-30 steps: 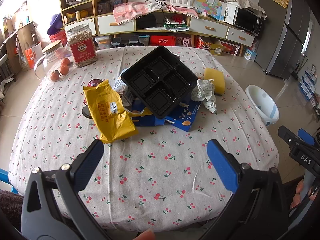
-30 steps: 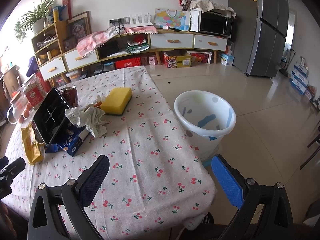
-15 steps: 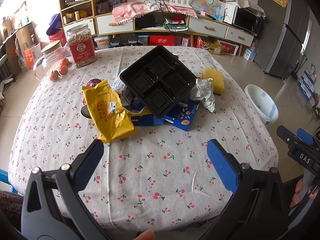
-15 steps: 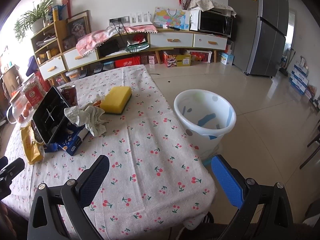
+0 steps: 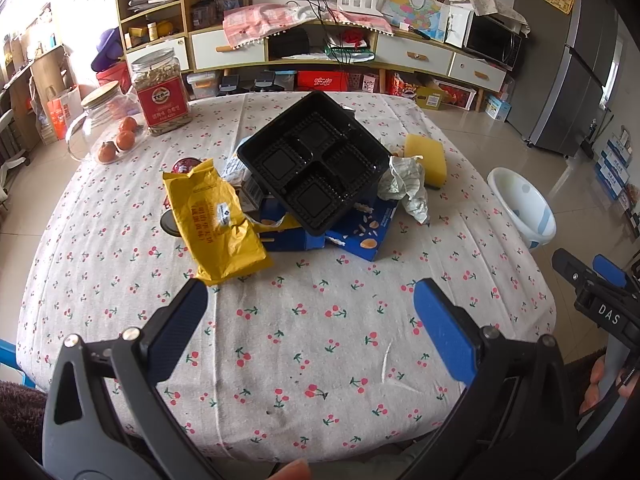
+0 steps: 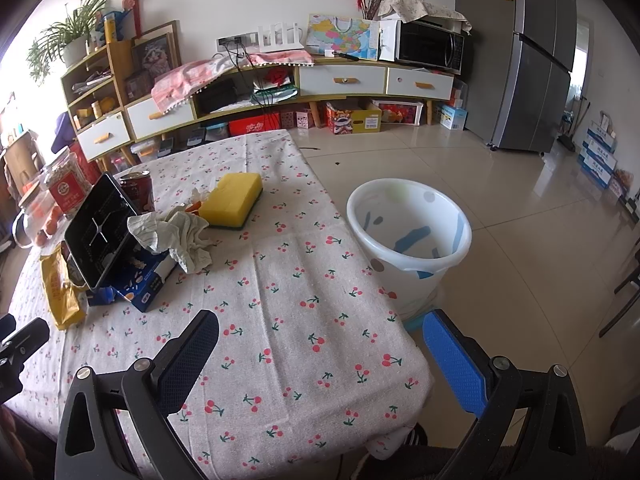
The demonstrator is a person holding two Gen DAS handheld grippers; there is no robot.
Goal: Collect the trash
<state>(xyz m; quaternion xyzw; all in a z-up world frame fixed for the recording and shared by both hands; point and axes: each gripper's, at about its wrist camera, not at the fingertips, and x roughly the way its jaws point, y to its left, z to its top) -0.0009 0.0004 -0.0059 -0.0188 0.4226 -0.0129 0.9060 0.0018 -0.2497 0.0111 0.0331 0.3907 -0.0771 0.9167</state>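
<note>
A heap of trash lies mid-table: a yellow bag [image 5: 214,220], a black compartment tray [image 5: 316,162] tilted on a blue box [image 5: 360,236], and crumpled paper [image 5: 406,184] beside a yellow sponge [image 5: 426,154]. My left gripper [image 5: 310,306] hangs open over the near tablecloth, short of the heap, with nothing between its fingers. My right gripper [image 6: 320,336] is open too, above the table's near right corner. From there the crumpled paper [image 6: 176,232], the sponge [image 6: 232,200] and the tray [image 6: 98,232] lie to the left. A white bin [image 6: 408,236] stands on the floor by the table.
A red-labelled jar [image 5: 162,94], a glass jar with oranges [image 5: 108,120] and a red can [image 6: 136,190] stand at the table's far side. The bin [image 5: 522,206] sits off the table's right edge. Shelves and drawers line the back wall; a fridge [image 6: 532,52] stands right.
Both views have shifted only slightly; the grippers stay open and nothing on the table has moved.
</note>
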